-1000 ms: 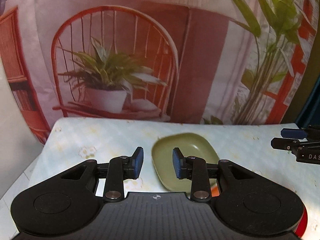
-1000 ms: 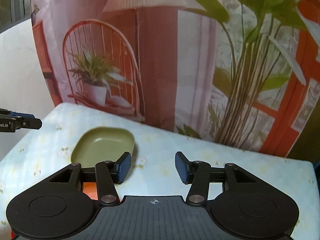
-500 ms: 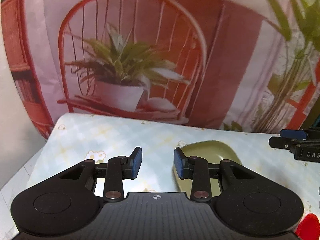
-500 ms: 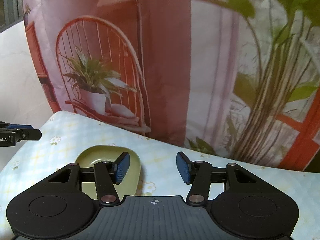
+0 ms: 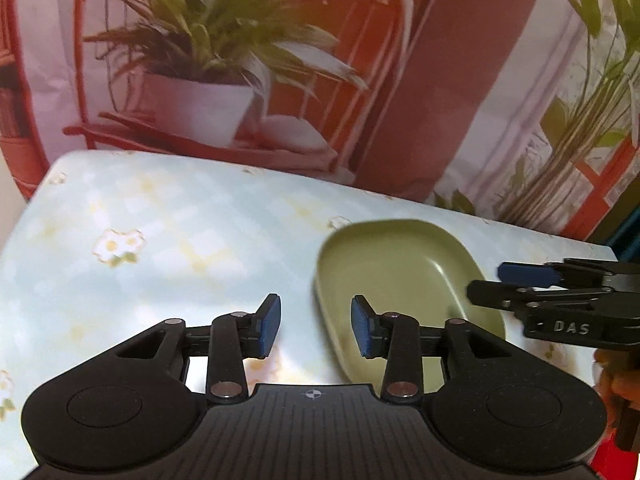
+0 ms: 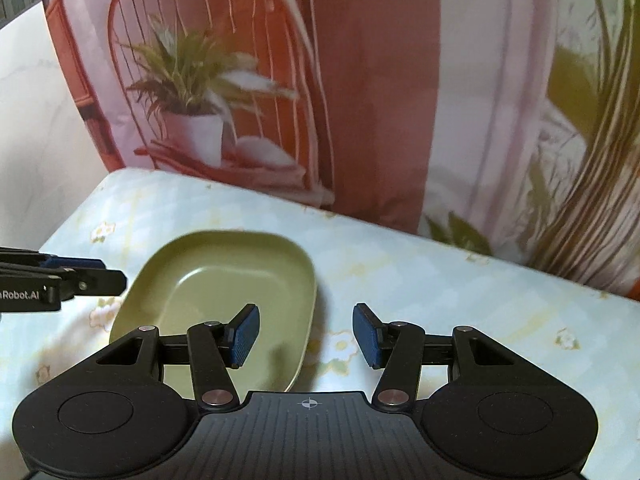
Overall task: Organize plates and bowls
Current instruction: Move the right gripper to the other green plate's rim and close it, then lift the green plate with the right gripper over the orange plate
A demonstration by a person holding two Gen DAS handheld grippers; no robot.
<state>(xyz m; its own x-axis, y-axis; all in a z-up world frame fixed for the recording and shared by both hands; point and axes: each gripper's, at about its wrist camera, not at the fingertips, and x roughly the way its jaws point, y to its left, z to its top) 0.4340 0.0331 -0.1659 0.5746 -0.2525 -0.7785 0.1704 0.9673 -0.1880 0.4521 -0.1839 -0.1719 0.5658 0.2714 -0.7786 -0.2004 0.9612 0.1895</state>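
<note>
Both grippers we hold spread apart, gripping nothing. Our left gripper (image 5: 314,330) hangs just above the table, its right pad (image 5: 362,332) over the near-left rim of the green dish (image 5: 396,276), its left pad over bare cloth left of the dish. Our right gripper (image 6: 306,334) straddles the dish's (image 6: 224,288) right rim: left pad (image 6: 244,334) over the dish's hollow, right pad over the cloth beside the dish. Whether any pad touches the dish, we cannot tell. Each gripper shows side-on in the other's view, tips near the dish from opposite sides. The dish lies upright and empty on the pale floral tablecloth (image 5: 160,240). Behind the dish hangs a printed backdrop (image 6: 360,80) of a potted plant on a red chair.
</note>
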